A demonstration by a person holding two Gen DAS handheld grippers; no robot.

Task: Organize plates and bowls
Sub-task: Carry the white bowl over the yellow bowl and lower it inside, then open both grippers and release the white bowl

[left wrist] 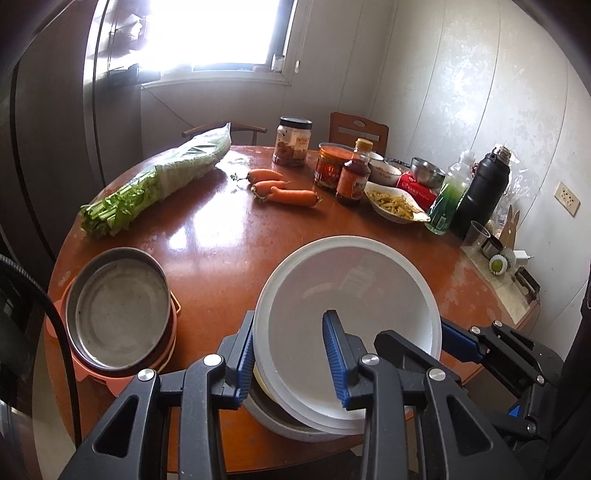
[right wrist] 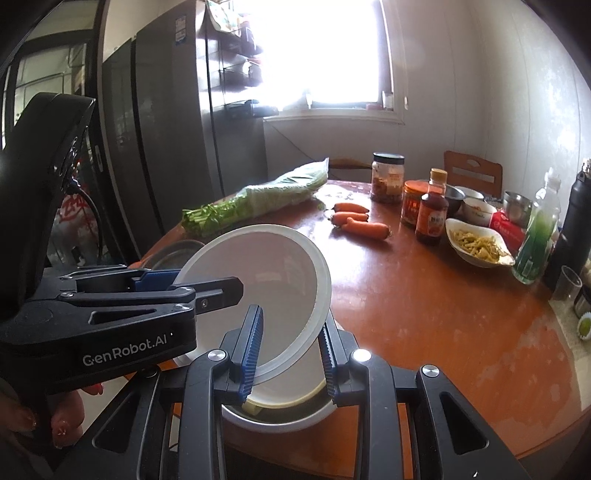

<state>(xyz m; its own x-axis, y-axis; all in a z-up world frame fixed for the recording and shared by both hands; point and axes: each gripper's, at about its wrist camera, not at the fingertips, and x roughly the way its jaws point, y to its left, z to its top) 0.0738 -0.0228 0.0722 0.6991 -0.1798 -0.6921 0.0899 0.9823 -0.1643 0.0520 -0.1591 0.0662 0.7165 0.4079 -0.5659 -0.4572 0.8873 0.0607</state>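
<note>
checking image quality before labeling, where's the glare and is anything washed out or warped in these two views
Left wrist view: the window is blown out white, with bright reflections on the table. Right wrist view: the window is overexposed too, the left gripper and fridge look dark against it. Both views: fisheye bending, black vignetted corners.

The plate (left wrist: pixel 351 295) is above a bowl (left wrist: pixel 280 421) at the near edge of the table (left wrist: pixel 221 236), and a metal pan (left wrist: pixel 118 306) stands to its left. Behind them lie carrots (left wrist: pixel 284 190), with the bagged celery (left wrist: pixel 155 181) left of these and jars (left wrist: pixel 328 166) to the right.
</note>
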